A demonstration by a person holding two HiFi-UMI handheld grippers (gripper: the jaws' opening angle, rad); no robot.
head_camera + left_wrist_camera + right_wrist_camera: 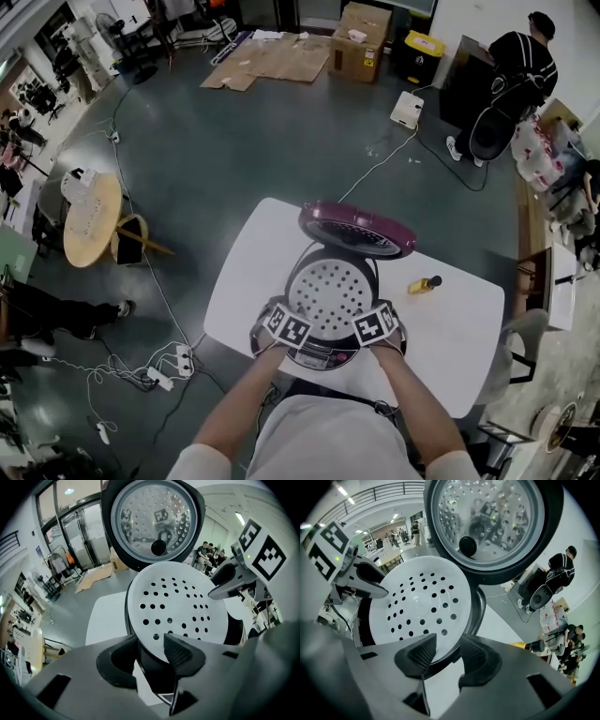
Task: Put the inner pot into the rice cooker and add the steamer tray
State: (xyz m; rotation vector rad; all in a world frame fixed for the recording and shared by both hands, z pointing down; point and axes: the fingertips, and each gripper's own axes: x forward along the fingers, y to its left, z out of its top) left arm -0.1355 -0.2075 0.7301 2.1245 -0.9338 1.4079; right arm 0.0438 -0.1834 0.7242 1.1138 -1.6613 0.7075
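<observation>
Print on the front panel of the rice cooker (328, 358) is being shown too small to be read. Only black-and-white square markers are being displayed on the cube of each gripper.

The steamer tray (330, 298), a round white plastic dish pierced by rings of small holes, is being cradled in the mouth of the cooker on the white table (246, 281). A bright metal rim is being seen round the tray in the right gripper view; whether it is the inner pot's cannot be told. The lid (357, 228), plum-coloured outside, is being propped upright behind. Its underside is being lined by a dimpled silver plate with a dark round knob at the centre.

The tray's near-left edge is being straddled by the left gripper (151, 649). Its fingers are spread, one ribbed pad over the tray's inside and the other outside the rim, and the edge is not being pinched. The near-right edge is being straddled likewise by the right gripper (443, 654), its fingers spread and not pressed on it.

A small yellow bottle (424, 284) with a dark cap is being carried by the table, right of the cooker.
</observation>
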